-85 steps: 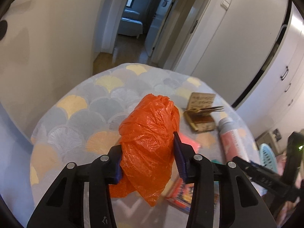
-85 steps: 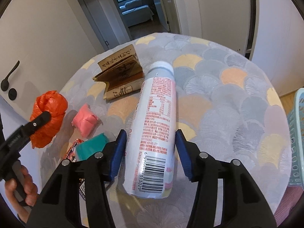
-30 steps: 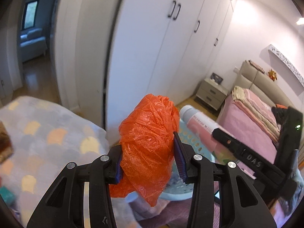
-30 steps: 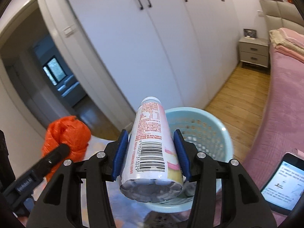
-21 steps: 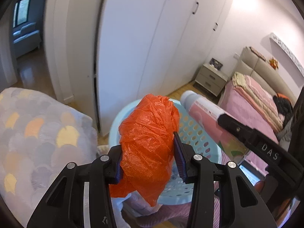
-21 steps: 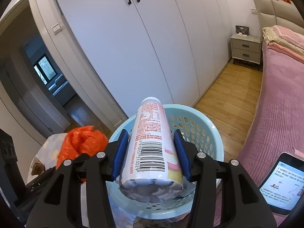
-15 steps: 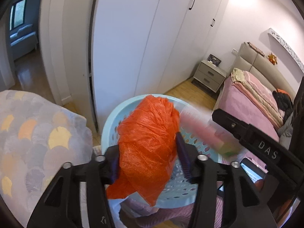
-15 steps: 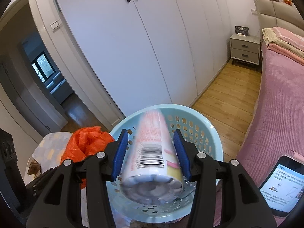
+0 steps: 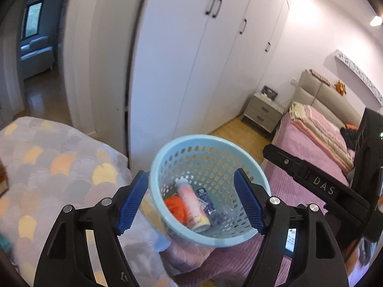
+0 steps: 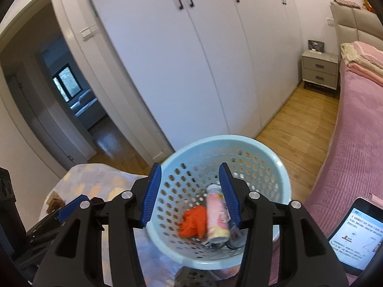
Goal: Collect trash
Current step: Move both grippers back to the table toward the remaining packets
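1. Above the pale blue basket [image 9: 165, 162], we hold our left gripper [image 9: 190, 199] with its jaws opening — nothing sits between the blue pads [image 9: 132, 199], only the basket's perforated wall seen far below them.
2. Our right gripper [image 10: 189, 197] hangs over the same basket [image 10: 263, 148]; its jaws stand partly apart and empty, the pads touching nothing.
3. Down in the basket lie the crumpled orange bag [image 9: 176, 204] and, just beside it, the pink-and-white bottle [image 9: 191, 205], on its side with its cap toward the far wall.
4. In the right wrist view the orange bag [image 10: 192, 223] touches the bottle [image 10: 216, 217] on its left — some clear and dark wrappers [image 9: 208, 202] lie on the bottle's other side.
5. The counter [image 9: 47, 167], draped in a scallop-pattern cloth, stands left of the basket; the pink bed [image 10: 354, 131] is on the right.
6. A phone [image 10: 354, 234] with a lit screen lies near the basket on the pink bedding.
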`<state>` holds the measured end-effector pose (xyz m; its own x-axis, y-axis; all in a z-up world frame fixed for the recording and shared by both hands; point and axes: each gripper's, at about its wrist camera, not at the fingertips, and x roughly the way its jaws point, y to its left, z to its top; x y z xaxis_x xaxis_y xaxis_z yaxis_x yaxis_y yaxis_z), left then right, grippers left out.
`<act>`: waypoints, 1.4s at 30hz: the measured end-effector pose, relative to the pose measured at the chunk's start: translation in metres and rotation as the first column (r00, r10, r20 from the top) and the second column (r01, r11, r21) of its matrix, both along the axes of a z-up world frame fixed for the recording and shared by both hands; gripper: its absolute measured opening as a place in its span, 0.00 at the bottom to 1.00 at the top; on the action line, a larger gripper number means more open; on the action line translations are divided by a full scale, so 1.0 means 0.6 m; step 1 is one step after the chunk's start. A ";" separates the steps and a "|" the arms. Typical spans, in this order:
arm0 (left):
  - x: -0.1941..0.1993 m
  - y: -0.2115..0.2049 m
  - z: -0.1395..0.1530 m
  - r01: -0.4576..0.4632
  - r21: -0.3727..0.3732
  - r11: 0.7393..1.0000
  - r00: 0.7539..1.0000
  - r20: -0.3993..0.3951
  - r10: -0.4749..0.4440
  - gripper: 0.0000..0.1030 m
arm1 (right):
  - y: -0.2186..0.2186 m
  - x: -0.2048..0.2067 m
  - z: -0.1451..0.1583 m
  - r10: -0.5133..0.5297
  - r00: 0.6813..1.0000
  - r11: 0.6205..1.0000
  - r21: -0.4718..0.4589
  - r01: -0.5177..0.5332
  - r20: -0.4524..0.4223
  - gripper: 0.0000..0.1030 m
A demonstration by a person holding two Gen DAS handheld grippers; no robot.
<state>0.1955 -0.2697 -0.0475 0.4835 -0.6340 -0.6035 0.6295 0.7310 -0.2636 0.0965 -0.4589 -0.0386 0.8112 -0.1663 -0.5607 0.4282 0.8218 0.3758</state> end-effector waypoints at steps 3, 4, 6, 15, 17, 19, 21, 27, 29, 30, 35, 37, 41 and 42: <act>-0.010 0.040 0.024 -0.044 -0.022 0.999 0.999 0.026 0.045 0.75 | 0.031 -0.003 0.021 0.034 0.999 0.999 -0.012 -0.034 0.027 0.45; -0.013 0.058 0.033 -0.066 -0.026 0.997 0.997 0.039 0.067 0.76 | 0.040 -0.003 0.027 0.044 0.998 0.999 -0.017 -0.044 0.033 0.45; -0.017 0.087 0.050 -0.104 -0.033 0.994 0.992 0.061 0.106 0.77 | 0.065 -0.002 0.041 0.075 0.996 0.997 -0.027 -0.074 0.052 0.45; -0.055 0.265 0.089 -0.297 -0.037 0.954 0.946 0.122 0.299 0.78 | 0.178 0.028 0.061 0.241 0.968 0.970 -0.056 -0.237 0.068 0.45; -0.059 0.305 0.088 -0.335 -0.023 0.942 0.933 0.132 0.336 0.78 | 0.205 0.040 0.059 0.277 0.959 0.960 -0.061 -0.274 0.057 0.45; -0.072 0.352 0.081 -0.390 0.006 0.921 0.910 0.158 0.384 0.79 | 0.233 0.050 0.056 0.314 0.948 0.948 -0.067 -0.311 0.047 0.45; -0.081 0.391 0.068 -0.448 0.032 0.894 0.884 0.168 0.437 0.80 | 0.266 0.060 0.053 0.352 0.935 0.934 -0.077 -0.349 0.036 0.45; -0.094 0.500 -0.001 -0.545 0.082 0.834 0.838 0.101 0.537 0.81 | 0.353 0.090 0.034 0.448 0.894 0.891 -0.083 -0.447 -0.005 0.45; -0.094 0.516 -0.024 -0.557 0.099 0.824 0.830 0.075 0.552 0.81 | 0.379 0.097 0.023 0.476 0.879 0.875 -0.086 -0.476 -0.022 0.45; -0.095 0.520 -0.033 -0.560 0.103 0.822 0.829 0.065 0.556 0.81 | 0.397 0.098 0.015 0.493 0.869 0.865 -0.087 -0.494 -0.034 0.45; -0.078 0.519 -0.080 -0.524 0.153 0.838 0.847 -0.007 0.532 0.81 | 0.461 0.115 -0.007 0.563 0.823 0.818 -0.092 -0.568 -0.080 0.45; -0.068 0.514 -0.100 -0.516 0.190 0.835 0.848 -0.022 0.529 0.81 | 0.476 0.119 -0.014 0.584 0.806 0.801 -0.090 -0.592 -0.096 0.45; -0.054 0.510 -0.129 -0.546 0.251 0.799 0.822 -0.025 0.570 0.80 | 0.498 0.126 -0.021 0.608 0.785 0.779 -0.099 -0.619 -0.123 0.46; -0.052 0.513 -0.134 -0.554 0.263 0.790 0.814 -0.026 0.580 0.80 | 0.502 0.127 -0.022 0.614 0.779 0.774 -0.098 -0.626 -0.127 0.47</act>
